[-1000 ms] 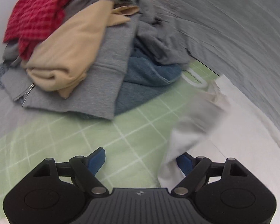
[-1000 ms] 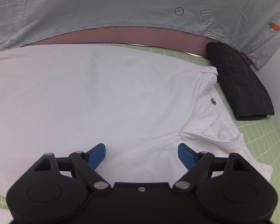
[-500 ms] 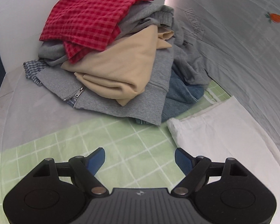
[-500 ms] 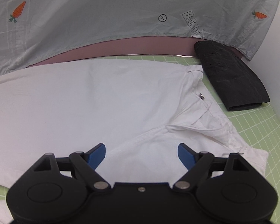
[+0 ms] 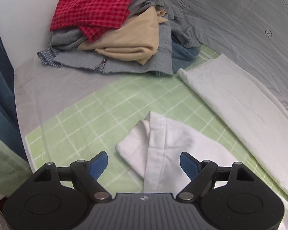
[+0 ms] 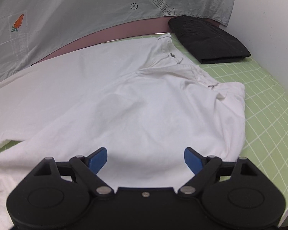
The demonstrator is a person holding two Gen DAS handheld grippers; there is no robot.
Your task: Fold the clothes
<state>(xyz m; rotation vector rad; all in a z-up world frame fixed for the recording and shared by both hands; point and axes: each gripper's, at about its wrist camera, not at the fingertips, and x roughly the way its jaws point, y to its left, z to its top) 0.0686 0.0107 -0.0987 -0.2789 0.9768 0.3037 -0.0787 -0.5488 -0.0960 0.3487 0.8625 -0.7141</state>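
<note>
White trousers (image 6: 136, 99) lie spread flat on the green grid mat (image 6: 266, 103) that covers the table, waistband and metal button toward the far right, both legs running off to the left. In the left wrist view one leg (image 5: 236, 103) stretches along the grey carrot-print sheet (image 5: 240, 28), while the other leg's hem (image 5: 153, 145) lies just ahead of the left claw (image 5: 144, 163). No containers show — only a loose heap of unfolded clothes (image 5: 121, 32) at the mat's far end, with a red checked garment on top. A folded black garment (image 6: 207, 40) sits beside the waistband. Both claws are spread wide and grasp nothing; the right claw (image 6: 146, 159) hovers over the seat of the trousers.
</note>
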